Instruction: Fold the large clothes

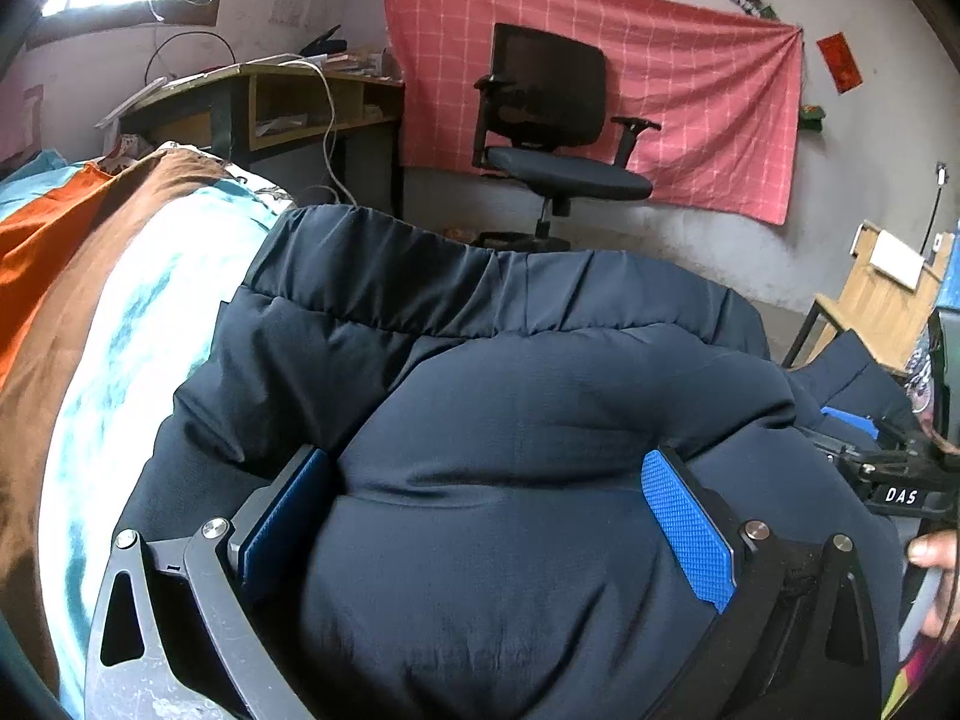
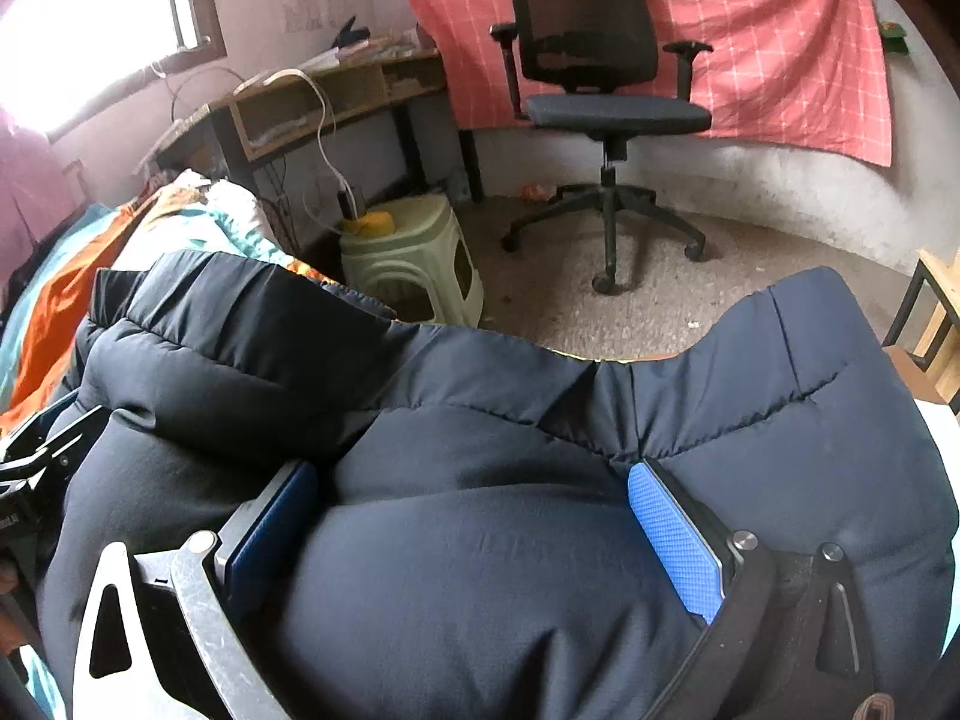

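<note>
Both of my grippers are buried in the dark padded jacket (image 1: 510,420): the left gripper (image 1: 486,522) and right gripper (image 2: 474,534) each have wide-spread jaws with a thick bulge of it pressed between the blue pads (image 2: 675,540); I cannot tell whether they truly clamp it. Their fingertips are hidden. It lies on the bedspread (image 1: 120,312). Beyond stands an office chair (image 2: 606,96).

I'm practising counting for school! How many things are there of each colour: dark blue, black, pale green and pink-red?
Dark blue: 1, the puffy jacket
Black: 1, the office chair
Pale green: 1, the plastic stool
Pink-red: 1, the checked cloth on the wall
Total: 4
</note>
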`<state>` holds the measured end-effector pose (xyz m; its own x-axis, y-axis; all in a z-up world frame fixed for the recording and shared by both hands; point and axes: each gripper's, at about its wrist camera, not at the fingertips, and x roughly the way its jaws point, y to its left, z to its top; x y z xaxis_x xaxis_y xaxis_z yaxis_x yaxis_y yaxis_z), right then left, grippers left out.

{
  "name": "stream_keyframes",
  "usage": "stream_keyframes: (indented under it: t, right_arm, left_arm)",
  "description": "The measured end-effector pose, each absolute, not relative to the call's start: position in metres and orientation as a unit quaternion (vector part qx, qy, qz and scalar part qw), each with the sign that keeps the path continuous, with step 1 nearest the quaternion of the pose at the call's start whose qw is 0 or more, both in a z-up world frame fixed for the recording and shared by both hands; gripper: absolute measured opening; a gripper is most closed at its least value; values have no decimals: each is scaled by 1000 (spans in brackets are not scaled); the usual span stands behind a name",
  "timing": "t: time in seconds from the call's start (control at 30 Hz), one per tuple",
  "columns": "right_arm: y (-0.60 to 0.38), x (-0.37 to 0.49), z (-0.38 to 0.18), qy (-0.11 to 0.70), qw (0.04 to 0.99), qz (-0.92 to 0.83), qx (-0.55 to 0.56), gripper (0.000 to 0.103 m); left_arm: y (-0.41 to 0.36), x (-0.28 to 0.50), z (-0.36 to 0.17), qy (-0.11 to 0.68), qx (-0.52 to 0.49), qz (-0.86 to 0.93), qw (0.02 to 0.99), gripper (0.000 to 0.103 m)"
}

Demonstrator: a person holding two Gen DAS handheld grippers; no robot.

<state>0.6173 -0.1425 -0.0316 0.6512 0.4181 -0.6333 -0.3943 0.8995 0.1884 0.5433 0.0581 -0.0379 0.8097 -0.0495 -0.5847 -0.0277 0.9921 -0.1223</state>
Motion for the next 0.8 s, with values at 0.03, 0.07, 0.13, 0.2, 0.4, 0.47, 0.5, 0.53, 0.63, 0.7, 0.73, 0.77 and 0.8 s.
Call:
stream_keyframes:
  t: [0.03,0.07,0.13,0.2,0.4,0.47,0.5,0.53,0.63,0.7,0.73,0.77,0.8]
  right_arm:
    - [-144,615,-31,347,911,223,18,103]
    - [-144,612,-31,342,913,222,19,103]
    - [-145,609,-30,336,916,217,18,103]
    - [-146,605,-29,334,918,212,18,103]
    - [-159,576,-23,310,934,177,25,103]
    - [-165,560,-18,293,942,162,25,103]
    - [-168,552,-16,287,944,162,26,103]
    - [-170,544,-15,283,945,164,22,103]
    - [-172,527,-13,276,947,164,-3,103]
    - [-172,515,-12,269,949,160,-32,103]
    - [-173,508,-11,265,950,161,-46,103]
    - [-174,505,-11,263,949,162,-56,103]
    - [-175,501,-11,264,948,162,-67,103]
  left_arm:
    - [59,541,-37,305,-66,-8,950,102]
    - [59,540,-36,303,-68,-8,950,102]
    - [59,538,-32,303,-70,-11,950,102]
    - [58,536,-28,306,-71,-12,949,102]
    - [67,503,-12,293,-96,-3,951,102]
    - [71,490,-8,294,-78,-2,953,102]
    - [74,483,-7,296,-70,5,953,102]
    - [77,478,-6,297,-67,5,952,102]
    - [89,464,-6,312,-57,9,948,102]
    - [96,457,-9,326,-52,19,944,102]
    - [99,454,-11,331,-53,24,942,102]
    - [105,451,-12,338,-57,29,939,102]
    - [111,448,-14,343,-63,33,937,102]
